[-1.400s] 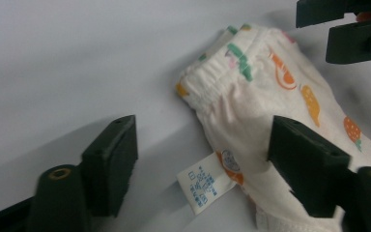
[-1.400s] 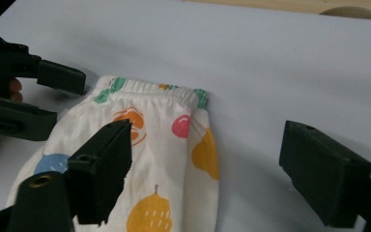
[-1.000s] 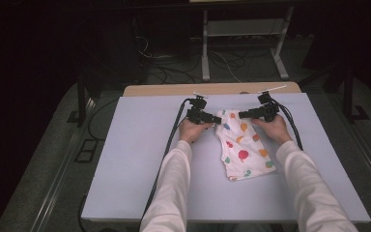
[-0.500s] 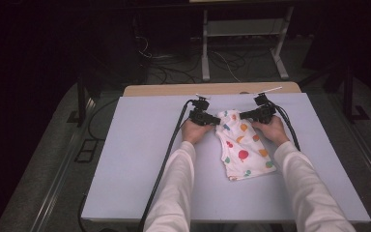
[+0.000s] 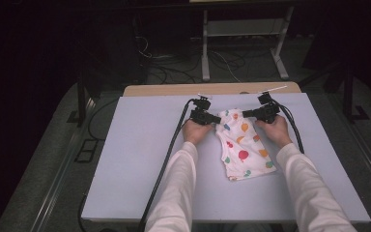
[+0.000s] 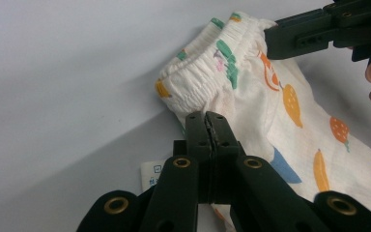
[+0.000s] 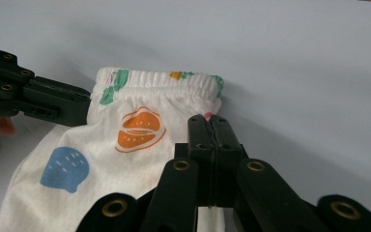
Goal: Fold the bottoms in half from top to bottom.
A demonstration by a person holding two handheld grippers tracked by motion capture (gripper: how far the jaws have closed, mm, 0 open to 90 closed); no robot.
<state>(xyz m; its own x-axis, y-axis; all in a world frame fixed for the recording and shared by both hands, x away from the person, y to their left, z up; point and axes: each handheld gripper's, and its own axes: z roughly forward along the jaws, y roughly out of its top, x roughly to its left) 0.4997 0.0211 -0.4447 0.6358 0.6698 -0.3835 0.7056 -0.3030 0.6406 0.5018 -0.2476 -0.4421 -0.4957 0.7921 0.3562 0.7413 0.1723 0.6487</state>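
we see a small white cotton garment printed with orange, red, green and blue fruit shapes (image 5: 244, 147) lying flat on the pale lavender tabletop (image 5: 135, 159), toward its far middle, with the gathered elastic waistband (image 7: 159, 79) at the far end and the rest trailing back toward the person; the left claw (image 5: 216, 119) is clenched on the garment's left edge just below the waistband, its jaws having just been closing with the cloth caught between them; in the left gripper view the jaws stand pressed together on the fabric, and a white care label (image 6: 152, 175) pokes out beside them; the right claw (image 5: 245, 115) is likewise clenched on the garment at the waistband's right corner, its jaws having just been closing on the cloth; both hands rest low on the tabletop, one at each side of the garment; black cables (image 5: 166, 159) trail back from the grippers toward the near edge
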